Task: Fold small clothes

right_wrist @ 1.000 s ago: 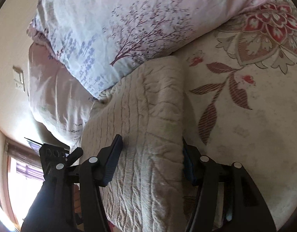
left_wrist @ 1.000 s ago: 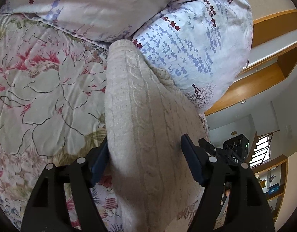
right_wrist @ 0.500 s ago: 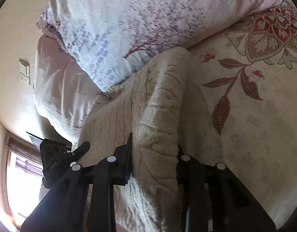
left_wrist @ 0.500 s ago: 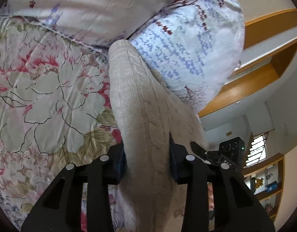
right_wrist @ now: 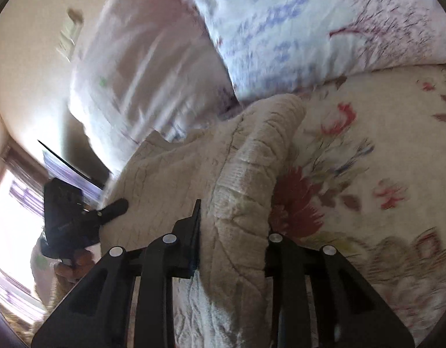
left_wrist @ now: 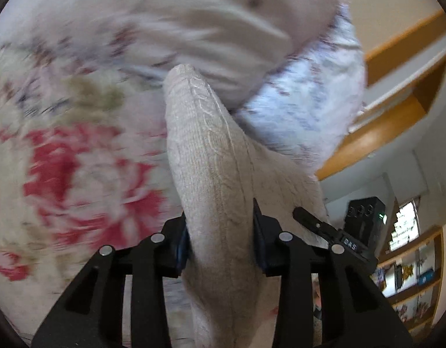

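A beige cable-knit sweater [left_wrist: 211,156] lies folded on a floral bedspread [left_wrist: 78,168], its far end against the pillows. My left gripper [left_wrist: 221,232] is shut on the sweater's left edge, the knit bunched between its pads. In the right wrist view the same sweater [right_wrist: 246,168] is pinched at its right edge by my right gripper [right_wrist: 233,232], also shut on it. Each view shows the other gripper beside the cloth: the right one [left_wrist: 339,232] and the left one [right_wrist: 78,211]. Both views are motion-blurred.
Two floral pillows [left_wrist: 304,110] are stacked at the head of the bed, just past the sweater. The pale pillow [right_wrist: 141,66] and the printed pillow [right_wrist: 324,29] fill the top of the right view. Wooden shelves [left_wrist: 411,275] and a window [right_wrist: 8,217] lie beyond the bed.
Both grippers went from open around the sweater's edges to shut on them. Both hands then moved, carrying the cloth; the bedspread and pillows shifted in view and blurred.
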`<state>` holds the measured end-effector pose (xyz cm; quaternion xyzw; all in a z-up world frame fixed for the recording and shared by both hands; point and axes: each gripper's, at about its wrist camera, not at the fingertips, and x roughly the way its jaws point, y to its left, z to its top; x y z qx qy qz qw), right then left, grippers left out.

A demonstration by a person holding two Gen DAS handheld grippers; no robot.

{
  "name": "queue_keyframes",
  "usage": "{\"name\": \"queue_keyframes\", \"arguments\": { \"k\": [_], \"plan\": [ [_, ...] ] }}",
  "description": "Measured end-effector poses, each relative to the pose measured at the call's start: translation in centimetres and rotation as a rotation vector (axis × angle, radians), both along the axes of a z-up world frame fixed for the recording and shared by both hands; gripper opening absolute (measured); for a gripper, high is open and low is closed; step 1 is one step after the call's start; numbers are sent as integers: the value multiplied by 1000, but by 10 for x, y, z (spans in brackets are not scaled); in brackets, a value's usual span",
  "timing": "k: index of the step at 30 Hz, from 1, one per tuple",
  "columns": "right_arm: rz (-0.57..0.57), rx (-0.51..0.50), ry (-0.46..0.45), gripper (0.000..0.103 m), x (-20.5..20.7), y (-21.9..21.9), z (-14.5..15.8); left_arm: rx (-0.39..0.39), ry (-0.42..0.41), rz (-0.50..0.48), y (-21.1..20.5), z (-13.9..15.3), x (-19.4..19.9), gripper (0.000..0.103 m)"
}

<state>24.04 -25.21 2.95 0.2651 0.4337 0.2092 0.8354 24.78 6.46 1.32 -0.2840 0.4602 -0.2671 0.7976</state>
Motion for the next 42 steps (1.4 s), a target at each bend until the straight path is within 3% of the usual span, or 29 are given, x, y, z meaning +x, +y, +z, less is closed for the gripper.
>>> {"name": "queue_keyframes", "arguments": {
  "k": [4,6,10,14,16,17,22,28,31,33,37,42],
  "plan": [
    [-17,26,53,33,2,-4,-8,-71,38,31,10,-27,4,43],
    [-19,34,83,37,3,-9,-9,-35,21,32,7,-22,2,47],
    [-56,46,63,39,-5,-22,2,145,-94,60,0,6,-11,57],
    [-100,69,19,39,-16,-37,12,293,-317,57,-17,47,-41,68],
    [-80,34,16,15,-18,-31,13,354,-379,17,-34,57,-51,69],
    [-79,-3,5,12,-21,-29,14,405,-399,-13,-48,59,-55,69],
    [-159,-118,-15,10,-18,-26,17,521,-406,-79,-85,50,-60,69],
    [-197,-92,60,11,-12,-37,-6,659,-381,-99,-116,28,-52,73],
    [-186,-162,45,22,-15,-32,2,709,-400,-98,-126,20,-51,78],
    [-189,-235,-9,32,-25,-27,16,723,-405,-87,-128,21,-53,78],
    [-176,-249,-113,33,-48,-22,41,738,-410,-59,-121,28,-62,78],
    [-93,-268,-177,33,-70,-6,55,798,-420,-5,-110,33,-73,78]
  ]
}}
